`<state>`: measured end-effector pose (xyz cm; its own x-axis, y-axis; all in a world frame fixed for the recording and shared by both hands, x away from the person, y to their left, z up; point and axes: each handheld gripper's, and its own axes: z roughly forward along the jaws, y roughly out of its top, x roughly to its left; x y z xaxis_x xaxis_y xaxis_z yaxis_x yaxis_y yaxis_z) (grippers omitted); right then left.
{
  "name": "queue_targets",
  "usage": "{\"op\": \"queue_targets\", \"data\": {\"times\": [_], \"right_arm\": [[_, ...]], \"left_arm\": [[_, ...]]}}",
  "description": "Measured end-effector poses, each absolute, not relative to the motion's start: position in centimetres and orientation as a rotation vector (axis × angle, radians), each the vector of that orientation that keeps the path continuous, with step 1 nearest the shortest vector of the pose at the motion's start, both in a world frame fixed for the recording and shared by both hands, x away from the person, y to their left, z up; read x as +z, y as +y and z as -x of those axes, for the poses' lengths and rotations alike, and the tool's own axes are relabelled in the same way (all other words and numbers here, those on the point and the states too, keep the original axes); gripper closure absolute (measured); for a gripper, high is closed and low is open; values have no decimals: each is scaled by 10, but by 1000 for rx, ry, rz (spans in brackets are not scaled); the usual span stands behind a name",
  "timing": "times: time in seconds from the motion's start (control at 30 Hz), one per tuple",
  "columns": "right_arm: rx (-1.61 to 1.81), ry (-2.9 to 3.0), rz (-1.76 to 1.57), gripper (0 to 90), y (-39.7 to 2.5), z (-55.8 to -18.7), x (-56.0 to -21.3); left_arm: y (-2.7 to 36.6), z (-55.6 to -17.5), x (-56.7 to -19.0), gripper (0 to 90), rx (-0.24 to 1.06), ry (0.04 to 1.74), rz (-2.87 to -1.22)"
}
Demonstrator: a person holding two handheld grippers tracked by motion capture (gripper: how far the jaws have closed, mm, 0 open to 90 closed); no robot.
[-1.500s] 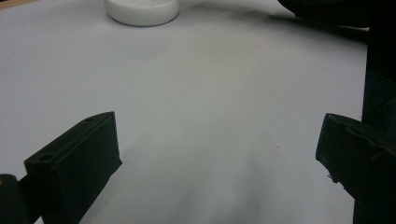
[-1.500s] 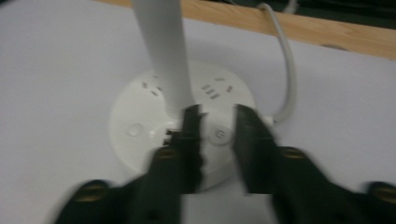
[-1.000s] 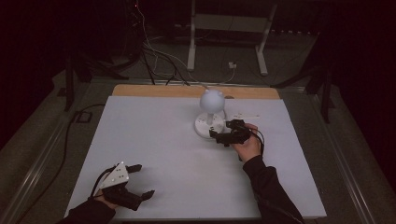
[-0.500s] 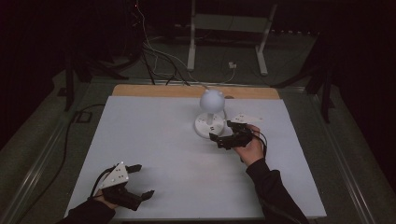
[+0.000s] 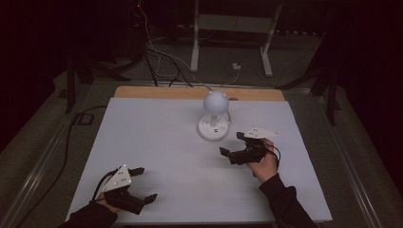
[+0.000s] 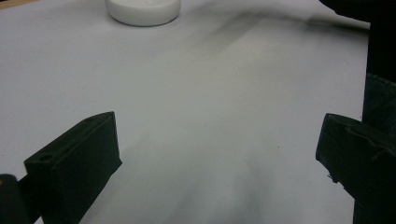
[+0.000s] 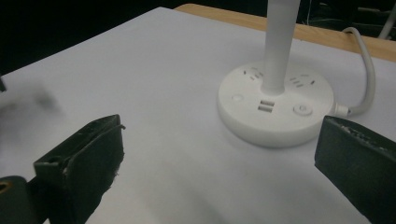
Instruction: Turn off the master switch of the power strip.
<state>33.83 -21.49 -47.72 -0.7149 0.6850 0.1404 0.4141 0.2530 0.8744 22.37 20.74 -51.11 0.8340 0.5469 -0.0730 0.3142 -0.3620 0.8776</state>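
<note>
A white desk lamp with a ball-shaped head [image 5: 216, 102] stands on a round base [image 5: 213, 129] at the back middle of the white table [image 5: 157, 137]. Its base [image 7: 275, 107] carries sockets, USB ports and buttons, and a thin stem [image 7: 280, 42] rises from it. My right gripper [image 5: 232, 144] hovers just in front and to the right of the base, open with nothing between its jaws [image 7: 219, 154]. My left gripper [image 5: 145, 184] rests near the front left edge, open and empty [image 6: 219, 149]. The lamp base [image 6: 142, 7] lies far ahead of it.
A white cable [image 7: 366, 60] runs from the base toward the wooden back edge [image 5: 199, 92]. Behind the table are floor cables [image 5: 157, 61] and a metal stand [image 5: 233, 28]. The right sleeve [image 6: 380, 93] shows at the edge of the left gripper view.
My right gripper has drawn back from the lamp base toward the near side and slightly right, still open. The left gripper has not moved.
</note>
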Motion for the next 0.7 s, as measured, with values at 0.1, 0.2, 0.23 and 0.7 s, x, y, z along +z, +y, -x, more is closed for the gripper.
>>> {"op": "queue_targets", "data": {"times": [0.1, 0.2, 0.23, 0.7], "right_arm": [[1436, 2265, -1024, 8, -220, -330, -480], [1417, 2273, -1019, 8, -225, -322, -484], [1406, 2278, -1019, 8, -227, -320, -486], [1395, 2240, -1065, 8, -261, -288, -492]], "left_arm": [[207, -224, -511, 2, 283, 635, -1976], [207, -223, -511, 3, 283, 633, -1978], [207, -223, -511, 3, 283, 632, -1978], [207, -223, -511, 3, 285, 629, -1979]]}}
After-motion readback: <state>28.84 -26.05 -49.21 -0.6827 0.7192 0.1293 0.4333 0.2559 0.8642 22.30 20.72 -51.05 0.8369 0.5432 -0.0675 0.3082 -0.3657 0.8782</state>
